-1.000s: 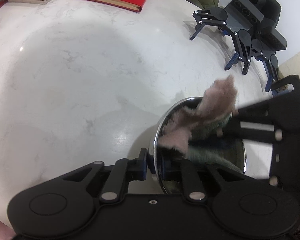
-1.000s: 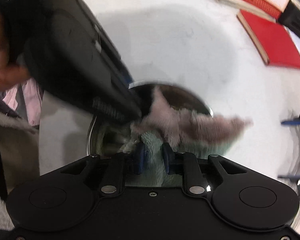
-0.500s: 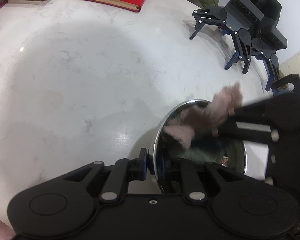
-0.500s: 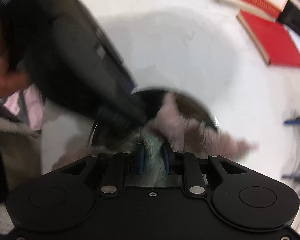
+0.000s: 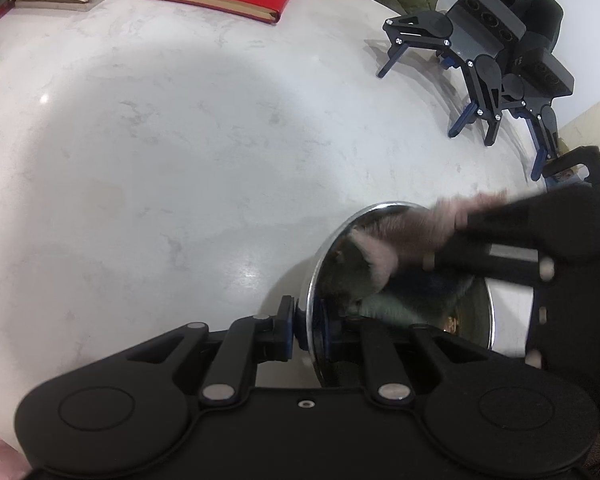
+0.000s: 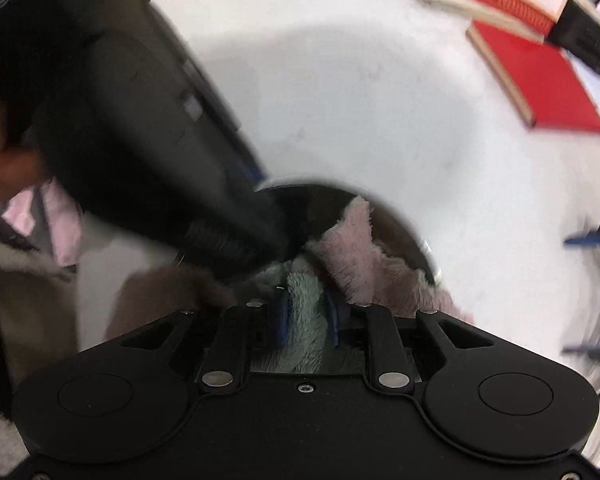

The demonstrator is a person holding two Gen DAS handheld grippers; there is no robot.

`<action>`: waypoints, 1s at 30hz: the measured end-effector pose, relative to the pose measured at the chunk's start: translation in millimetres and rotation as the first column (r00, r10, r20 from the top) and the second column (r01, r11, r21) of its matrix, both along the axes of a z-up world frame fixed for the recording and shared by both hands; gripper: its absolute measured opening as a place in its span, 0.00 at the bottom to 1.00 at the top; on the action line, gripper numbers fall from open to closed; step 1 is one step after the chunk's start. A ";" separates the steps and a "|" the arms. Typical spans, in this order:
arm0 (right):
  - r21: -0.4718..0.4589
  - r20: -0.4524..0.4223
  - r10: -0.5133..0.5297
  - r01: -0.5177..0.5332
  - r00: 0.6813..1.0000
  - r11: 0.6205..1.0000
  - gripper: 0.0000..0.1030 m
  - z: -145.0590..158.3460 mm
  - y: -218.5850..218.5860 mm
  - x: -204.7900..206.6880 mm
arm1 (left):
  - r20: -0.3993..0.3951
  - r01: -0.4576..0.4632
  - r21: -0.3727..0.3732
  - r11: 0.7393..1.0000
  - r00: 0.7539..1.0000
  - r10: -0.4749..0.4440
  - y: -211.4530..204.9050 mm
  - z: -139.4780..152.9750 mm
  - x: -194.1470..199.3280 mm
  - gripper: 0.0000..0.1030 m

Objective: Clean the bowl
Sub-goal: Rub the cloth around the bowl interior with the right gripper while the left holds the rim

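Pinching the near rim of the shiny round steel bowl [image 5: 320,264], the left hand-held gripper [image 5: 306,330] stands closed, one pad outside and one inside. The bowl rests on the white marble desk [image 5: 160,152] directly ahead of it. To its right, the right hand-held gripper [image 6: 305,318] clamps a fluffy pink-and-green cloth [image 6: 364,260] inside the bowl; the cloth appears blurred.

Both grippers are showing matte black bodies — the left gripper [image 5: 306,330] and right gripper [image 6: 306,316] wearing blue pads, silver pivot screws.
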State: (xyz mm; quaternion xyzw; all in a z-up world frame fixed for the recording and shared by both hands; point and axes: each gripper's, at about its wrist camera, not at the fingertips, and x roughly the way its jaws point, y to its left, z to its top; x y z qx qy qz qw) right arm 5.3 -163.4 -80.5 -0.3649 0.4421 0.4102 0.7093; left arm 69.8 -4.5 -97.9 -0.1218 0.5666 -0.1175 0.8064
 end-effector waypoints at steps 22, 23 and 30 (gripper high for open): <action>-0.028 -0.057 -0.052 0.051 0.997 0.998 0.20 -2.8 14.0 3.4 | -0.003 -0.011 -0.025 1.000 1.000 0.011 -1.3 -2.6 1.0 0.12; -0.021 -0.074 -0.045 0.044 0.996 0.999 0.20 -2.5 15.6 1.2 | -0.001 -0.007 -0.022 1.000 1.000 0.007 -2.7 -2.4 0.9 0.12; 0.006 0.010 -0.023 0.023 1.000 1.000 0.20 -2.4 34.9 14.8 | 0.004 0.006 0.001 1.000 1.000 -0.006 -3.1 -0.6 1.3 0.13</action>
